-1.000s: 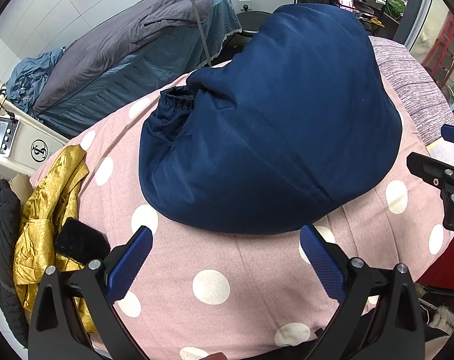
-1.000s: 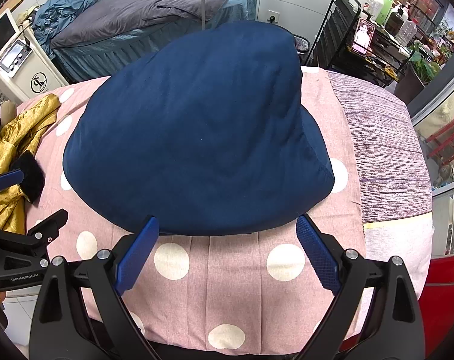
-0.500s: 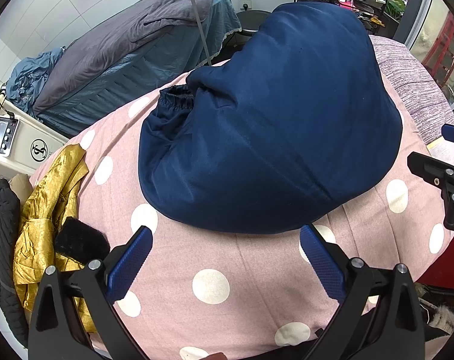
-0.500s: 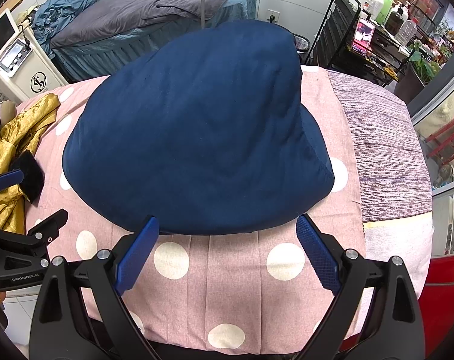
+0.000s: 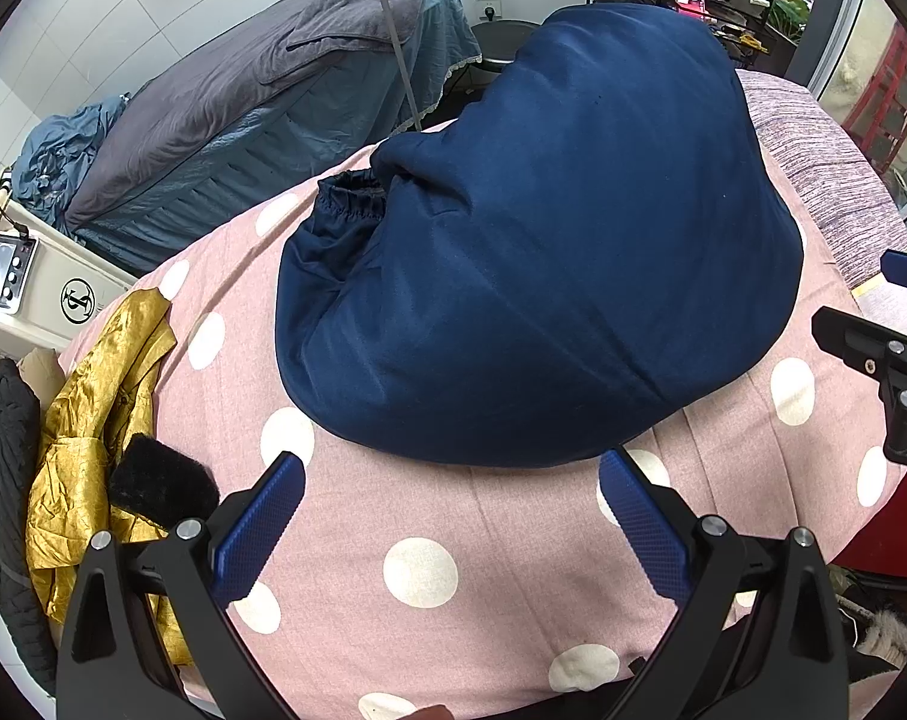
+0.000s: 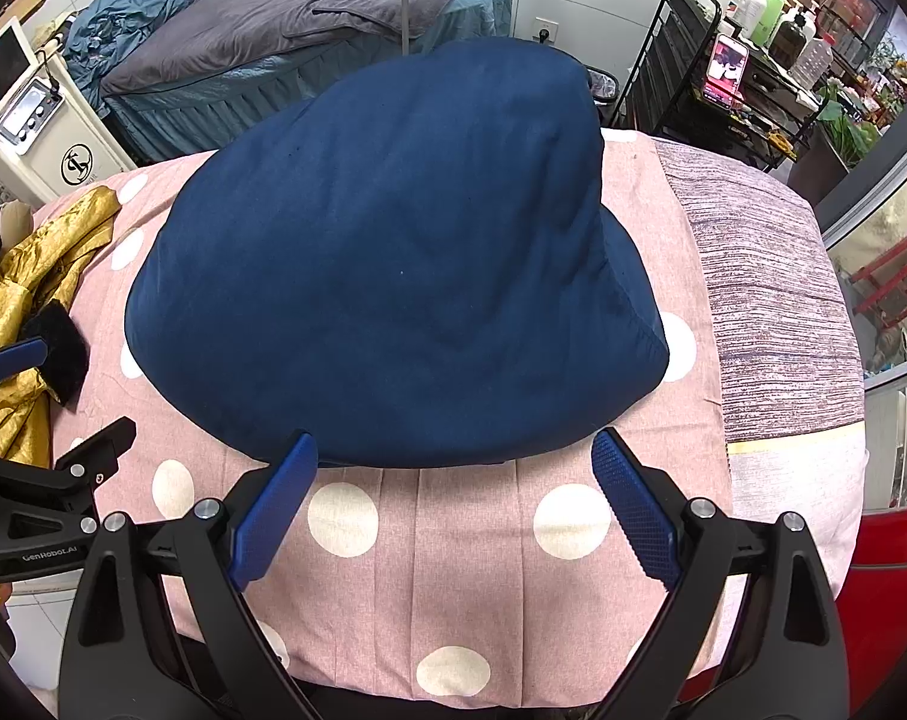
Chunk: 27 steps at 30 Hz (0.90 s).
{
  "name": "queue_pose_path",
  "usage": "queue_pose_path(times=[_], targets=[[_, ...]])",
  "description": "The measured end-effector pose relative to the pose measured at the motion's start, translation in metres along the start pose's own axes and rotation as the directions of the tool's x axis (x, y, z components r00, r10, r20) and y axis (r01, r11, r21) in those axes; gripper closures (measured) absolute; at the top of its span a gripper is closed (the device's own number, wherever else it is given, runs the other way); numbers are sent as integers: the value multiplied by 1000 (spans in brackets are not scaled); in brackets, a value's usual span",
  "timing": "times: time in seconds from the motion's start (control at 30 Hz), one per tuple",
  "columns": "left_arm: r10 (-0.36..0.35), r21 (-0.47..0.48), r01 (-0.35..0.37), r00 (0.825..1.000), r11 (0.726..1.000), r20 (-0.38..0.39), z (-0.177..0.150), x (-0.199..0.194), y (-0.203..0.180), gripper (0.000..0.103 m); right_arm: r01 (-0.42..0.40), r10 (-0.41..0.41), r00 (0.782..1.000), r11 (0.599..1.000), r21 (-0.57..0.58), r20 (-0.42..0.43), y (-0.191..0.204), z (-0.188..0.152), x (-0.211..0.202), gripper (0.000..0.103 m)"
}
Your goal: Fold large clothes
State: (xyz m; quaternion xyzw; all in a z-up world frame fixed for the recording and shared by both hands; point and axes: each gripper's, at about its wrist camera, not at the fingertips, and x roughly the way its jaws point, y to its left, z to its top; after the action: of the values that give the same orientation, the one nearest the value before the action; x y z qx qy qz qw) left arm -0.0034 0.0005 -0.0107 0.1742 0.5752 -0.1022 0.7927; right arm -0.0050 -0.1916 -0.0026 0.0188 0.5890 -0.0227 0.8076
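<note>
A navy blue garment [image 5: 549,240] lies folded in a flat bundle on the pink polka-dot bed cover [image 5: 423,516]; an elastic cuff [image 5: 351,195] sticks out at its far left. It also shows in the right wrist view [image 6: 393,258]. My left gripper [image 5: 450,489] is open and empty, hovering just short of the garment's near edge. My right gripper [image 6: 453,462] is open and empty, also just at the near edge. Each gripper shows at the side of the other's view.
A crumpled gold garment [image 5: 93,420] with a black furry piece [image 5: 159,486] lies at the bed's left edge. A white machine [image 5: 27,282] stands left. A massage bed with grey covers [image 5: 243,108] is behind. A black shelf cart [image 6: 735,66] stands at the back right.
</note>
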Motion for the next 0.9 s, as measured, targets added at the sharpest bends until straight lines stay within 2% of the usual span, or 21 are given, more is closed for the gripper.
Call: queue_pose_path(times=[0.9], targets=[[-4, -1, 4, 1000, 1000, -8, -2, 3, 0, 6, -16, 16, 1000, 1000, -5, -3, 2, 0, 3, 11]])
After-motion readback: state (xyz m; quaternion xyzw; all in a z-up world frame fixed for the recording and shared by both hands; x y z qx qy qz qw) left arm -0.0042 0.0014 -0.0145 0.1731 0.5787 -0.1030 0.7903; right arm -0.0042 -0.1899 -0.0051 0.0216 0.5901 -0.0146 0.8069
